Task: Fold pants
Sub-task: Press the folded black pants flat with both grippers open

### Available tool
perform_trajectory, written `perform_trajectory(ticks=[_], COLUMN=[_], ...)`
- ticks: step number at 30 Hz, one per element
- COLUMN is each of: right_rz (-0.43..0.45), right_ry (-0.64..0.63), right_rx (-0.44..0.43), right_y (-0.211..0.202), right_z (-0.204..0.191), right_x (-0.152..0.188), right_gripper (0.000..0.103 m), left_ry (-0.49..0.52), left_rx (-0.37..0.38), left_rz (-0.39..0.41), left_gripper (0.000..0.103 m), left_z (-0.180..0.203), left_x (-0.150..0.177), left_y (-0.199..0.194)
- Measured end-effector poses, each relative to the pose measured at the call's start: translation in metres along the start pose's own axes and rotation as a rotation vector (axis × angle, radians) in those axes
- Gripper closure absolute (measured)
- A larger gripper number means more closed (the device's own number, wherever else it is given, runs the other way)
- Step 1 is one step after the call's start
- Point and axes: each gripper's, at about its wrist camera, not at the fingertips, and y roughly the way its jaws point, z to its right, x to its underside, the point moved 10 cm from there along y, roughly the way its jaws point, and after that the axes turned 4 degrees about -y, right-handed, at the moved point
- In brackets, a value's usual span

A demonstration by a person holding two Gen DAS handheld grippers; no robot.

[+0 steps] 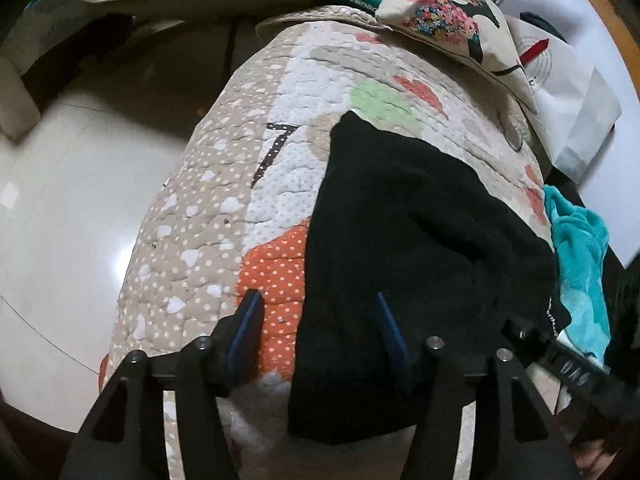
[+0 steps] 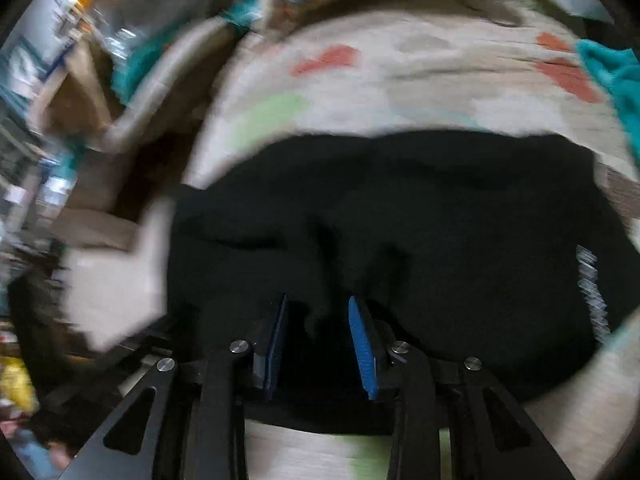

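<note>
The black pants (image 1: 400,248) lie bunched on a patchwork quilt (image 1: 224,208), not yet squared into any neat shape, so I'd say the folding is in its early or middle part. The quilt seems to cover a bed or cushion; I can't tell which.

The left tool (image 1: 316,320) hangs with its blue-padded fingers spread wide. One finger is over the orange dotted patch (image 1: 276,264) and the other over the black cloth, so the pants' edge runs up between them. It has hold of nothing. My guess is that it is placed there to take that edge, since a side seam is the natural place to lift for a fold.

The right tool (image 2: 318,320) is over the middle of the pants, its view smeared by motion. Its fingers stand part open, with a ridge of black fabric rising in the gap between them. Whether the pads press that ridge, I can't tell; they look apart from it.

Beyond the left tool, a teal cloth (image 1: 580,248) lies just beside the pants' far side, and could get dragged along. A printed cushion (image 1: 448,16) sits ahead at the quilt's far end.
</note>
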Motion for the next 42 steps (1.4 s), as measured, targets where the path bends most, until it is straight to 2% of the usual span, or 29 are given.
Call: perform_trajectory(ticks=[3,6,9,15,24,28,34,38,42], right_rz=[0.031,0.088,0.129,0.189,0.214,0.22,0.215,0.204,0.213], right_ry=[0.014,0.063,0.122,0.169,0.233,0.251,0.312,0.406,0.471], right_rx=[0.096,0.128,0.1,0.134,0.139,0.138,0.122,0.036,-0.044], right_y=[-0.011,-0.029,-0.04,-0.049,-0.058,-0.062,-0.071,-0.07,-0.07], right_z=[0.025,0.035,0.039,0.048,0.068,0.07,0.079,0.088,0.094], right_x=[0.015,0.019,0.025,0.025,0.032,0.033,0.044,0.05,0.051], right_gripper=[0.073,0.068,0.065,0.062,0.056,0.055,0.048,0.048,0.048], left_ry=[0.02,0.057,0.116,0.232,0.302,0.301,0.353,0.43,0.477], left_rx=[-0.02,-0.035,-0.065,-0.11,-0.125,-0.117,-0.072,-0.113,-0.106], left_rz=[0.011,0.032,0.09,0.191,0.21,0.187,0.091,0.076,0.056], left_gripper=[0.044,0.044,0.044,0.044,0.044,0.044,0.044,0.044,0.044], left_z=[0.002,0.009,0.017,0.036,0.046,0.046,0.062,0.079,0.099], left_x=[-0.001,0.0,-0.004,-0.006,-0.002,0.0,0.022,0.033,0.034], left_y=[-0.001,-0.007,-0.018,-0.037,-0.038,-0.035,-0.021,-0.02,-0.02])
